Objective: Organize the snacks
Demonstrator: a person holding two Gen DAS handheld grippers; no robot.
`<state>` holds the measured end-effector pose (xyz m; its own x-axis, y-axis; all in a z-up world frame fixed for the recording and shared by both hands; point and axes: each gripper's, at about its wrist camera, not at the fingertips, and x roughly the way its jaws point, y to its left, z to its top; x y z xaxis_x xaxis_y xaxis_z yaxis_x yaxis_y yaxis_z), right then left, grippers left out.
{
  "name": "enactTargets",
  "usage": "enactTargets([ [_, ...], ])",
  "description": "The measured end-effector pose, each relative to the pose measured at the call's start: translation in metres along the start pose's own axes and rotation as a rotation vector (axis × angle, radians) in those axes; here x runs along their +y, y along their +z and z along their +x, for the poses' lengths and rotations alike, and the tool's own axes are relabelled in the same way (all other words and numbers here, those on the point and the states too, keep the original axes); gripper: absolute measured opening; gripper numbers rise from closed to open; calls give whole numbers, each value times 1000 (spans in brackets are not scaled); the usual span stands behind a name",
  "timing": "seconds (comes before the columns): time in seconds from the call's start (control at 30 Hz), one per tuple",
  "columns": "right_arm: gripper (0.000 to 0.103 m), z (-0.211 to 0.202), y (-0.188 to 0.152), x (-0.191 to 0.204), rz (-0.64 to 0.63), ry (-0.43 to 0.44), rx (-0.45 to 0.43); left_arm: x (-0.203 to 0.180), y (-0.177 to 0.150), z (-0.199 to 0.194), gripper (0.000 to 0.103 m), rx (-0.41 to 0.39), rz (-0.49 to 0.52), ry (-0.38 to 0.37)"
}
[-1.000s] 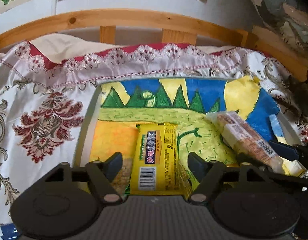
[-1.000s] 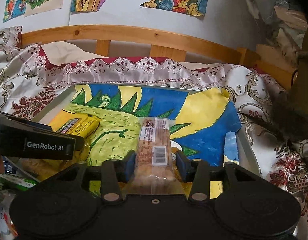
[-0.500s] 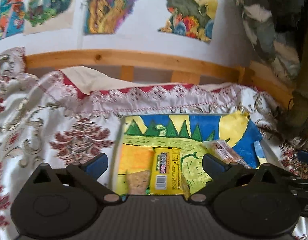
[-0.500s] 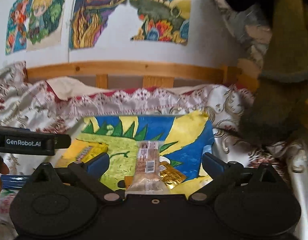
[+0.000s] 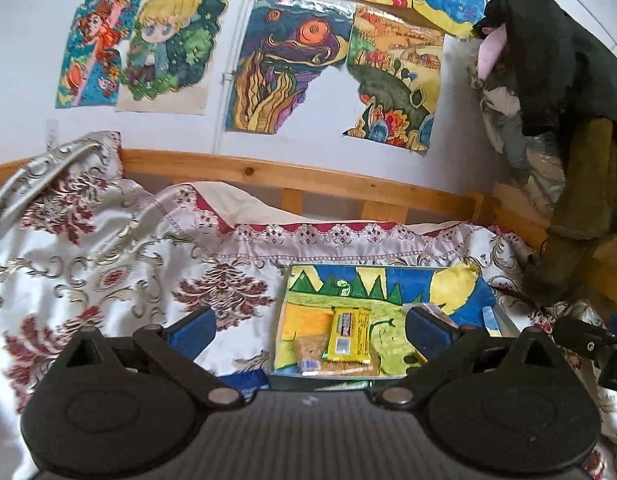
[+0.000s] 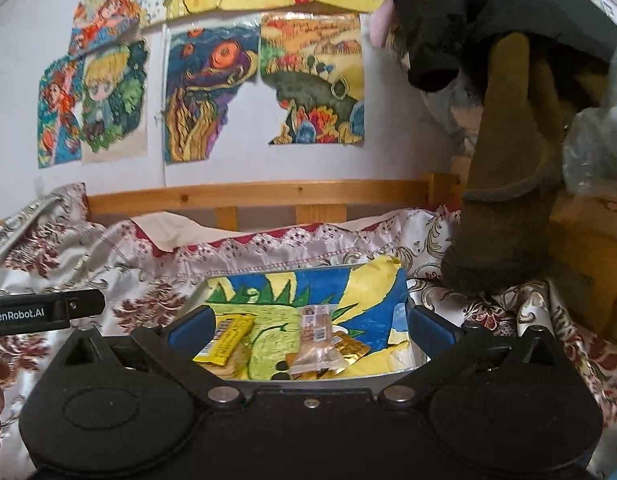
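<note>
Both hand-held grippers (image 5: 310,330) (image 6: 308,330) gape wide and empty over a painted tray (image 6: 416,360) on the patterned bedspread (image 5: 108,280).

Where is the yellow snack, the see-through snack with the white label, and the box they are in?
yellow snack (image 5: 347,335), left wrist view, middle of its wrapper.
see-through snack (image 6: 317,340), right wrist view, middle of the pack below the label.
box (image 6: 388,377), right wrist view, grey front wall.

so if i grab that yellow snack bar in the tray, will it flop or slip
The yellow snack bar lies flat and straight in the tray, so it is probably fairly stiff and light. Its wrapper looks glossy, so it may slip. Flat-sided, it is unlikely to roll.
</note>
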<state>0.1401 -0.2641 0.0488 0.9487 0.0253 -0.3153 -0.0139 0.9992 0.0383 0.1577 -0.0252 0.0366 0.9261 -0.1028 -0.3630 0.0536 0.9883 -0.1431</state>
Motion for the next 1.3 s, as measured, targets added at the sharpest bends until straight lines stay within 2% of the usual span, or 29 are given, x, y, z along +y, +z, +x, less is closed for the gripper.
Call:
enactTargets([
  [0.17,102,-35,-12,9,-21,8,-10,6,-11,-32,103,5,6,6],
  [0.5,102,-72,-54,18,-31,11,61,13,-46,-65,103,57,26,30],
  [0.83,102,-75,-73,23,-32,27,109,18,-79,-66,103,170,42,46],
  [1.3,102,-65,-92,28,-26,50,190,16,-91,-57,103,229,74,49],
])
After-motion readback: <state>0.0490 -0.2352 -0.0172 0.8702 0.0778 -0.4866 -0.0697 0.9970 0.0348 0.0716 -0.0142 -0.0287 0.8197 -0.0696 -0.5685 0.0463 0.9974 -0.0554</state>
